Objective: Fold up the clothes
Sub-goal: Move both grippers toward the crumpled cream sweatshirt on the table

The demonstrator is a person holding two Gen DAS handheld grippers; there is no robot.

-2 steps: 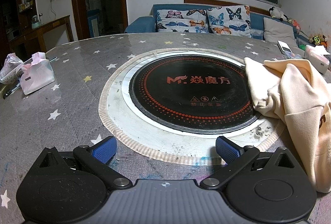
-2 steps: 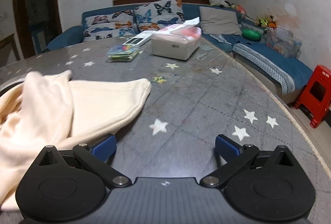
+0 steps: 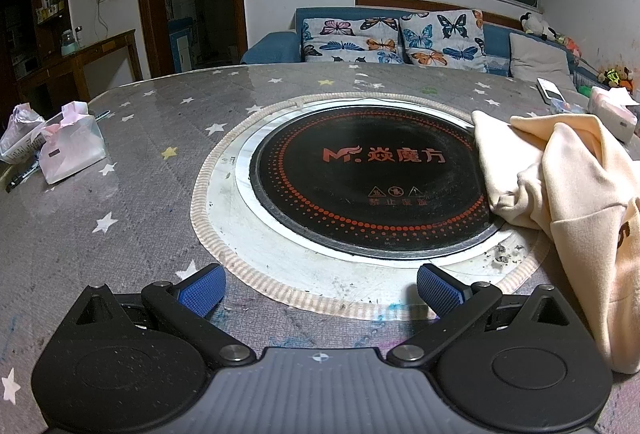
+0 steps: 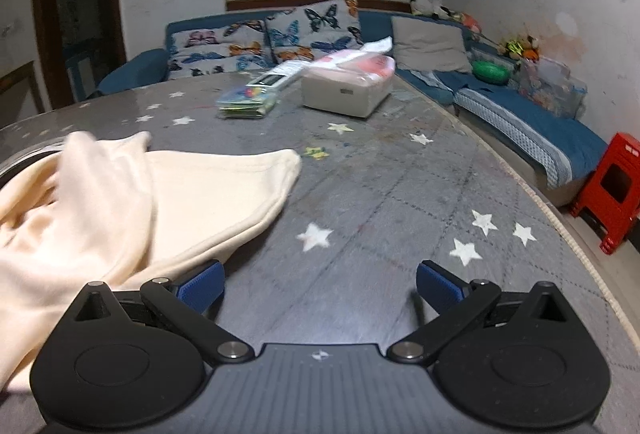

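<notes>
A cream garment [image 3: 572, 193] lies crumpled on the grey star-patterned table, at the right in the left wrist view, its edge over the black cooktop [image 3: 368, 181]. It also shows in the right wrist view [image 4: 120, 201], at the left, with a hem pointing right. My left gripper [image 3: 318, 288] is open and empty, low over the table in front of the cooktop, left of the garment. My right gripper [image 4: 320, 284] is open and empty; its left finger [image 4: 202, 284] is at the garment's near edge.
A pink-and-white bag [image 3: 70, 145] and another bag [image 3: 20, 133] sit at the table's left. A tissue box [image 4: 346, 89], a remote [image 4: 272, 75] and colourful packets [image 4: 248, 101] sit at the far side. The table edge [image 4: 568, 234] curves at the right, with a red stool [image 4: 608, 189] beyond.
The right wrist view has shifted slightly and is a little blurred. The left gripper and the garment look unchanged.
</notes>
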